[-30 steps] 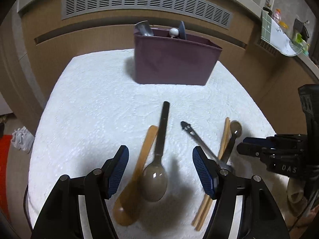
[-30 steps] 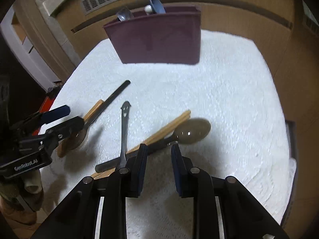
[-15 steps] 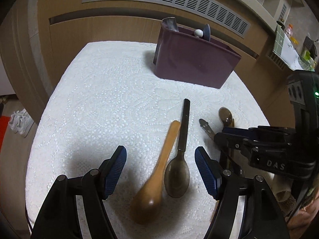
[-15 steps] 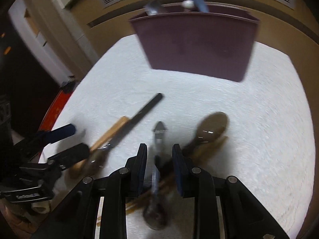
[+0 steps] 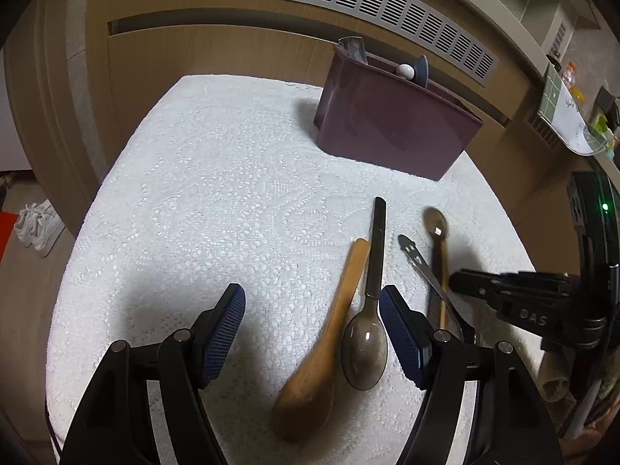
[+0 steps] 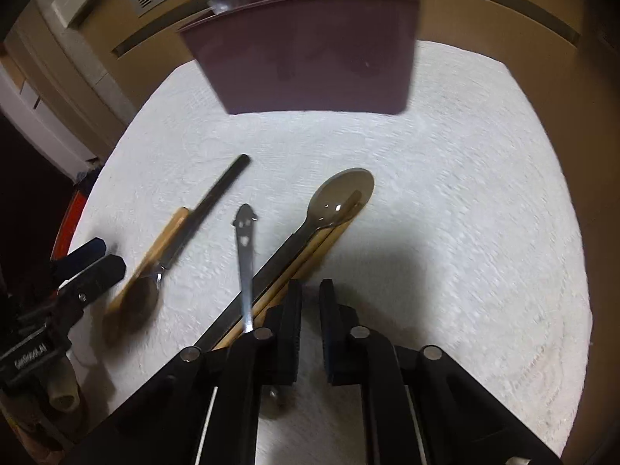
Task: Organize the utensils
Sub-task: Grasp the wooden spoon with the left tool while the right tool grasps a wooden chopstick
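- Surface: my rig works over a round table under a white lace-patterned cloth; its rim curves off on the left and at the back, and the left half lies bare.
- Container: a dark maroon plastic utensil bin stands upright near the far edge, a few utensil ends poking above its rim; open cloth separates it from the loose pieces.
- Loose utensils, left wrist view: a light wooden spoon and a translucent brown spoon with a black handle lie side by side, bowls toward me.
- Further right: a slim steel utensil with a cut-out face on its handle crosses a second brown spoon with a dark handle, which rests on a pair of wooden chopsticks.
- Left gripper: I hold it pitched downward, blue-padded jaws spread wide; the two spoon bowls sit between them, nearer the right pad, neither pad visibly pressing.
- Right gripper: steeply pitched down, jaws just drawn nearly together with only a narrow slit, nothing between them; the chopsticks and steel utensil pass just beside its left finger.
- Only the right wrist view, motion-blurred, shows the bare right half of the cloth; only the left wrist view shows white shoes on the floor.
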The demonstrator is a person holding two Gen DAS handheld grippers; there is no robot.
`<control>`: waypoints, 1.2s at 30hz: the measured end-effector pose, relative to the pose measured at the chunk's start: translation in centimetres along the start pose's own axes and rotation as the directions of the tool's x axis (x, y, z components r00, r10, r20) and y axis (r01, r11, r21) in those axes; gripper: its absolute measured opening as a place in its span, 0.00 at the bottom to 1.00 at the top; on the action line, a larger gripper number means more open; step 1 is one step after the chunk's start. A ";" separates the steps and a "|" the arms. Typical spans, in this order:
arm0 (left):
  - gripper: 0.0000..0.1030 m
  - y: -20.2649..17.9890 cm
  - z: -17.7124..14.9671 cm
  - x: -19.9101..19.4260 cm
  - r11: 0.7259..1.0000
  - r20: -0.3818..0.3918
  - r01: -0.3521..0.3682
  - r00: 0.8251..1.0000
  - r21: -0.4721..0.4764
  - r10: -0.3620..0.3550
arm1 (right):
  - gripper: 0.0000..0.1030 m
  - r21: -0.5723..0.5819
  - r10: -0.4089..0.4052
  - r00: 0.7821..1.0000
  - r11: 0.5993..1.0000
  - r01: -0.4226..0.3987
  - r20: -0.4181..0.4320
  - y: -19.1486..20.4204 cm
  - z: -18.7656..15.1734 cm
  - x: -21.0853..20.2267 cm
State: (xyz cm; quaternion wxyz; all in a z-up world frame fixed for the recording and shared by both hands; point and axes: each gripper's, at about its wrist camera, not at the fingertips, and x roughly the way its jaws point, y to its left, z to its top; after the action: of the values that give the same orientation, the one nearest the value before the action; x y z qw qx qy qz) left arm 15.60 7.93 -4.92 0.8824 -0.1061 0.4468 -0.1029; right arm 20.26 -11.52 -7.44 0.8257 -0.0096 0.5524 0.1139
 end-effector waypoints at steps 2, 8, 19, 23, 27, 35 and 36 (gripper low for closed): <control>0.72 0.2 -0.1 0.0 1.000 -0.002 -0.005 1.000 -0.005 0.005 | 0.09 -0.053 -0.016 1.000 0.998 0.017 0.010 1.4 0.8 0.6; 0.72 0.7 0.0 0.2 1.000 -0.009 -0.017 1.000 -0.016 0.017 | 0.09 -0.023 0.079 0.997 0.997 -0.080 -0.016 1.8 1.8 0.6; 0.72 0.4 0.1 0.1 1.000 -0.016 -0.024 1.000 -0.005 0.024 | 0.09 -0.074 0.023 1.000 0.997 -0.025 -0.018 3.6 1.8 0.6; 0.73 0.4 0.2 0.1 1.000 -0.019 -0.028 0.999 -0.009 0.028 | 0.10 -0.149 0.007 0.999 0.989 -0.012 -0.032 4.0 2.0 0.6; 0.73 -0.4 0.2 0.1 1.000 -0.029 -0.021 0.999 0.000 0.021 | 0.12 -0.155 0.036 0.997 0.987 -0.047 -0.071 4.0 3.2 1.5; 0.73 -0.8 -0.3 -0.7 0.999 -0.049 -0.002 0.999 0.040 0.004 | 0.12 -0.239 -0.020 0.997 0.971 0.002 -0.072 2.3 0.8 -0.2; 0.73 -1.0 -0.4 -0.7 0.999 -0.058 0.021 0.998 0.045 -0.018 | 0.13 -0.241 -0.032 0.998 0.970 0.017 -0.059 1.3 0.6 -0.4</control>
State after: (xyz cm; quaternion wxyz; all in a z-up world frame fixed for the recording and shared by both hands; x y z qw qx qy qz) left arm 14.76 7.13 -4.31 0.8702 -0.0872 0.4685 -0.1248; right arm 20.34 -10.23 -6.67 0.8020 -0.1198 0.5601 0.1692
